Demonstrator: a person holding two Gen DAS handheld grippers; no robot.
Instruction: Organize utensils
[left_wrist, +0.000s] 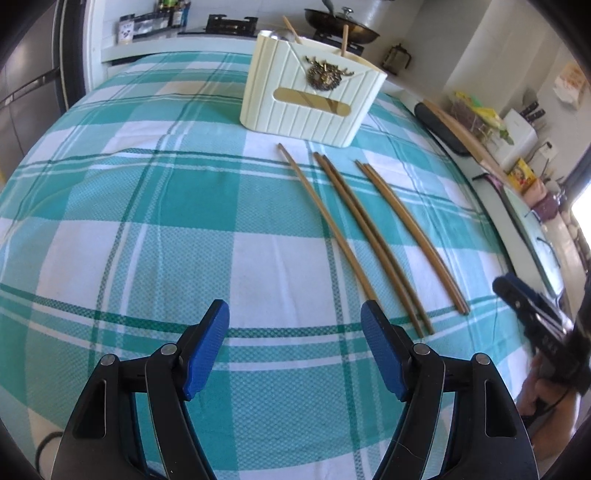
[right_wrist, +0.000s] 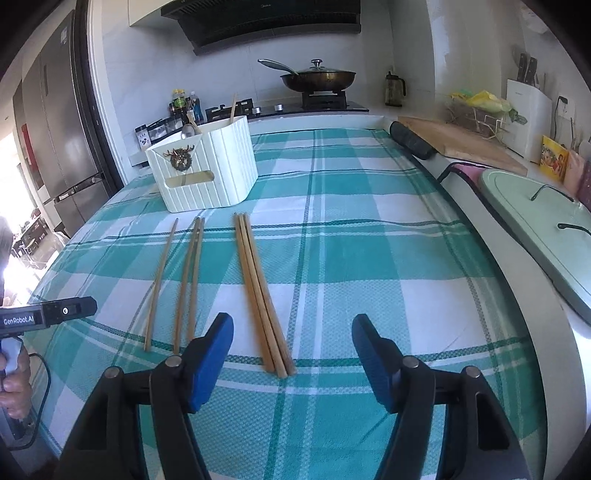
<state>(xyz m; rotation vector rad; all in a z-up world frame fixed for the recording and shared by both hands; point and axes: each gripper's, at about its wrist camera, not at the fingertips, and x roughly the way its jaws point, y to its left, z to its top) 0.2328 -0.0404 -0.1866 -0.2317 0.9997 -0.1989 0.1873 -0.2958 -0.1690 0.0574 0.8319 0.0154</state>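
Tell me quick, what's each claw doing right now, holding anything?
Left claw: open, holding nothing, above the checked cloth.
Right claw: open, holding nothing; ends of the chopsticks lie between its fingers, untouched.

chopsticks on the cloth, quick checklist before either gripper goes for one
1. Left gripper open with nothing between the fingers: ok.
2. Right gripper open with nothing between the fingers: ok.
3. Chopsticks flat on the checked tablecloth, unobstructed: ok.
4. Cream utensil holder upright beyond them: ok.
5. Room left in the holder: cannot tell; a spoon and sticks already stand inside.
6. Nearest ends lined up with the right fingers: ok.
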